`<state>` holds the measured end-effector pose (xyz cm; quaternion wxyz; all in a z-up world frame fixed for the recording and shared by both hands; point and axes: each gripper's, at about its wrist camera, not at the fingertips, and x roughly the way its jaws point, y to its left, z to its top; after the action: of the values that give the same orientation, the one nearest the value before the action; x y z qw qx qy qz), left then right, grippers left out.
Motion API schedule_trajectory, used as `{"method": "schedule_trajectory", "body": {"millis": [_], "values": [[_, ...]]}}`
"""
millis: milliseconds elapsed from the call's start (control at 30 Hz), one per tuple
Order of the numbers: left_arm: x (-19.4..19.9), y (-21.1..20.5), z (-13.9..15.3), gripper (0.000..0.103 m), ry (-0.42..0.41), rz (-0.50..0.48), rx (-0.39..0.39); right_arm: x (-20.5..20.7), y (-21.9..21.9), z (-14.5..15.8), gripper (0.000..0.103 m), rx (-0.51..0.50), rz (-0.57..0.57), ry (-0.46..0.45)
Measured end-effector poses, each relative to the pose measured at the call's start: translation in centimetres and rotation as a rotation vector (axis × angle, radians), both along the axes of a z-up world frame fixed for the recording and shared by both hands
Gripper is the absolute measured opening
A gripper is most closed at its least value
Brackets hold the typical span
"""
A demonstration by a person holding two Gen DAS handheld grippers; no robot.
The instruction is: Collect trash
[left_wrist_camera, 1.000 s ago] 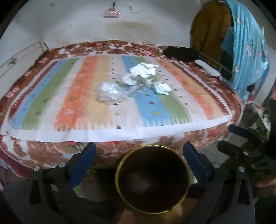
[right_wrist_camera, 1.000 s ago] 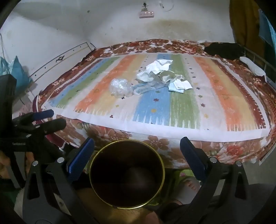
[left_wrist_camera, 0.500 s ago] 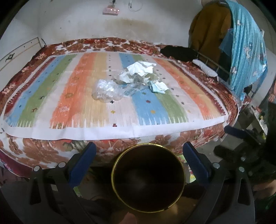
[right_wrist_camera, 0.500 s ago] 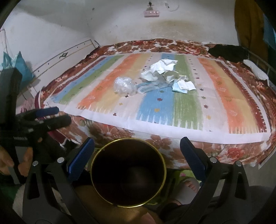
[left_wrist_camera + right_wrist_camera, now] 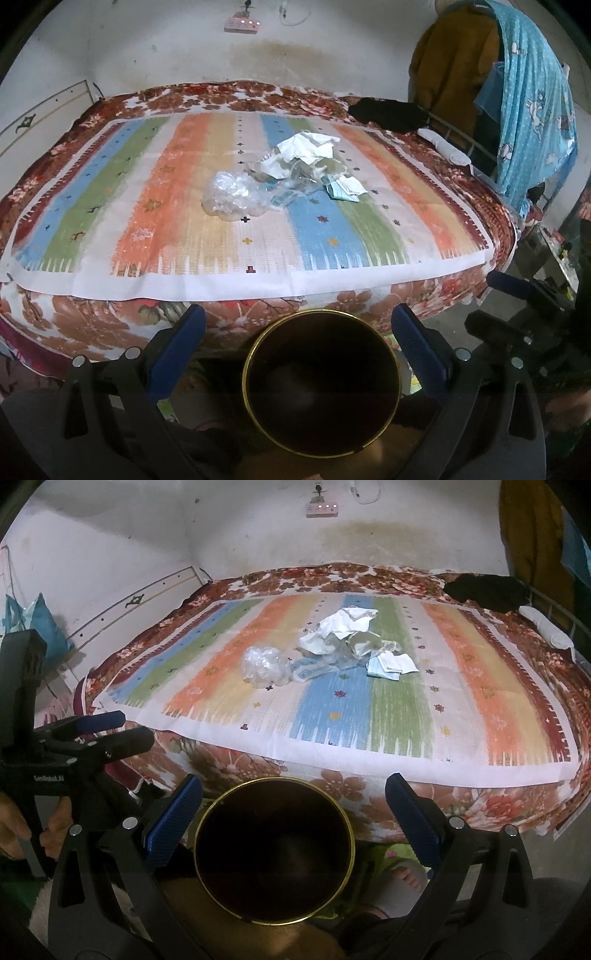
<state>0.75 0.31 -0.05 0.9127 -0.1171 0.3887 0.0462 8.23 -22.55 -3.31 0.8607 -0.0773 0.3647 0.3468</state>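
Observation:
A heap of trash lies mid-bed on the striped cloth [image 5: 147, 221]: a crumpled clear plastic bag [image 5: 231, 195] [image 5: 264, 668], white crumpled paper [image 5: 306, 147] [image 5: 345, 622], and a folded blue-white mask [image 5: 347, 190] [image 5: 388, 664]. A dark round bin with a gold rim [image 5: 321, 387] [image 5: 273, 856] sits low in front of the bed. My left gripper [image 5: 297, 314] and my right gripper [image 5: 293, 782] both hover above the bin, open and holding nothing, well short of the trash. The left gripper also shows in the right wrist view [image 5: 92, 731], and the right gripper in the left wrist view [image 5: 509, 291].
The bed's flowered edge [image 5: 110, 325] stands between the bin and the trash. Black cloth [image 5: 388, 114] and a white roll [image 5: 447, 147] lie at the far right. Clothes [image 5: 528, 92] hang on the right. A bare foot [image 5: 402, 882] rests beside the bin.
Both views have drifted only slightly over the bin. The jaws stay open and the trash has not moved.

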Motion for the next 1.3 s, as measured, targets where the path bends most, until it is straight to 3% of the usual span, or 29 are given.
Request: {"method": "schedule_trajectory", "body": {"millis": [100,300,867,1300], "values": [[-0.1,0.1,-0.1,0.097,0.001,0.017,0.015,0.0,0.0,0.0,0.094,0.000,0.003,0.002],[-0.2,0.8,-0.1,0.097,0.003,0.023,-0.026,0.2,-0.1,0.1,0.094,0.000,-0.011,0.010],[0.7,0.7,-0.3,0.097,0.037,0.056,0.011,1.0,0.5,0.5,0.094,0.013,0.005,0.010],[5.4,4.0,1.2,0.097,0.085,0.142,-0.046,6.1,3.2,2.1,0.094,-0.034,0.012,-0.014]]}}
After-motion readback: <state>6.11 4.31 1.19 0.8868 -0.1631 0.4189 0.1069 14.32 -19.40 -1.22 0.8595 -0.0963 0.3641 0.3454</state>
